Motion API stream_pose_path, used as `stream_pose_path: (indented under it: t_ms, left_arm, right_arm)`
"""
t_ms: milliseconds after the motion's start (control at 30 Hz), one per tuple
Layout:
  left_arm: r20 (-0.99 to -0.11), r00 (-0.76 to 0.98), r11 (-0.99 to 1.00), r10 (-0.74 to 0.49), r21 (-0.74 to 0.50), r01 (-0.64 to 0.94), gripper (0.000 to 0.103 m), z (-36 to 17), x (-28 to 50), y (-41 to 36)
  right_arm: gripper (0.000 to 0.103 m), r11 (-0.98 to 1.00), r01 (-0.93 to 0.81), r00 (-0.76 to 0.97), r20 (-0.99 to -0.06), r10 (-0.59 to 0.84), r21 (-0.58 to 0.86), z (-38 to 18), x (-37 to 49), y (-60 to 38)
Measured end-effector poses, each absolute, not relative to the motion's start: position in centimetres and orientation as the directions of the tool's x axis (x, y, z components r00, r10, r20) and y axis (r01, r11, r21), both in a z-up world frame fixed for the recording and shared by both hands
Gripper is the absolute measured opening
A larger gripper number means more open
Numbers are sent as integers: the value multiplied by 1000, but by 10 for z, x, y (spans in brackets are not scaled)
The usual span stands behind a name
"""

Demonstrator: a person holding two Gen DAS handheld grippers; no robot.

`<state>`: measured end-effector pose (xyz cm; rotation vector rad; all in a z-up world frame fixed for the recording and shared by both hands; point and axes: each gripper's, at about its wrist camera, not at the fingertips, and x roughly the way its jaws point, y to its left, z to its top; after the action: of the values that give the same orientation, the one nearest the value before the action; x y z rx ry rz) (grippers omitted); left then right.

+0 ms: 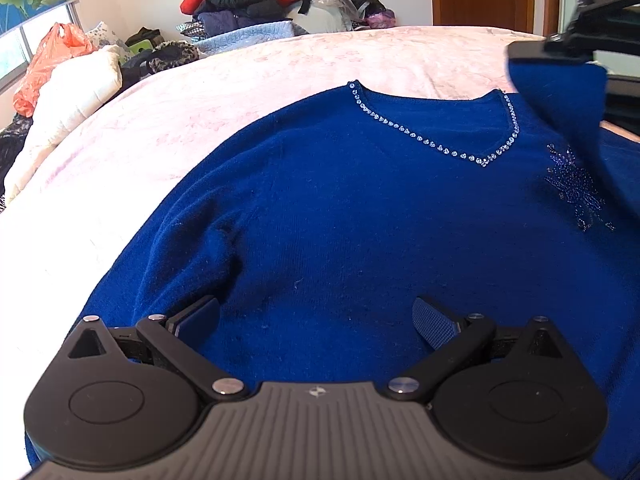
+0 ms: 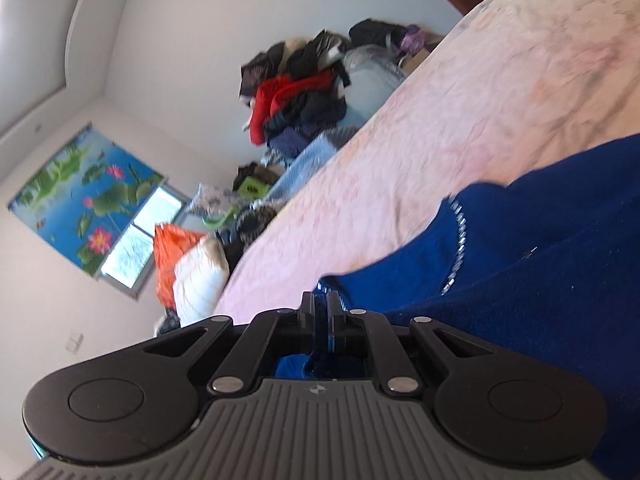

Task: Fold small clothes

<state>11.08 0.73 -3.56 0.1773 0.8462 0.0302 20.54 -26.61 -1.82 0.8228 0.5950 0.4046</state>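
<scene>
blue sweater laid flat on bed, mostly unfolded | right tongs clamped on blue cloth, lifted at 2 o'clock, first fold judged begun | left tongs open over hem | remaining folds left

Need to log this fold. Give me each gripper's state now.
Left gripper: open, over the sweater, holding nothing.
Right gripper: shut on a fold of the sweater, lifted off the bed.
</scene>
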Motion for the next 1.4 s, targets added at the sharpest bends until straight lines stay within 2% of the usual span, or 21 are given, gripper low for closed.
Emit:
stream_pose_path:
  t_ms: [267,467,567,700,967,1067,1133,1167,1200,1233,1400]
  left_arm:
    - [-733,672,983,103,178,44,103,-34,109,9]
    - [-678,727,982,108,185,26,103,-17,93,19]
    - [-668,739,989,88,148,16,103,-11,87,33]
    - [-694,718,995,63,95,5,103,-12,84,50]
    - [-682,719,991,132,116,-71,103,-10,75,70]
    - [-696,706,991,133,107,-80,103,-10,75,79]
    - [-697,705,991,131,98,-88,103,-10,73,83]
    - [-701,702,992,130,93,-91,103,-11,73,85]
    - [-705,698,992,126,86,-93,103,-13,73,86]
    - [-710,694,992,122,78,-95,103,-14,74,86]
    - [-727,678,994,106,63,-88,103,-19,76,80]
  right_arm:
    - [11,624,-125,732,-353,583,772,-20,212,-244]
    - [11,627,-169,707,-349,614,760,-14,220,-218]
    - [11,623,-190,686,-351,637,759,-14,227,-199]
    - [11,622,-205,654,-367,661,756,-20,237,-170]
    - [11,603,-286,576,-369,729,745,-18,245,-113]
    - [11,635,-295,572,-401,716,714,-15,243,-103]
    - [21,695,-299,603,-435,669,654,-8,236,-110]
    - [29,729,-306,622,-452,640,612,-4,231,-117]
    - [44,761,-319,640,-464,612,564,1,225,-124]
    - [47,794,-344,650,-483,587,501,5,218,-129]
    - [47,861,-507,686,-584,434,43,6,161,-126]
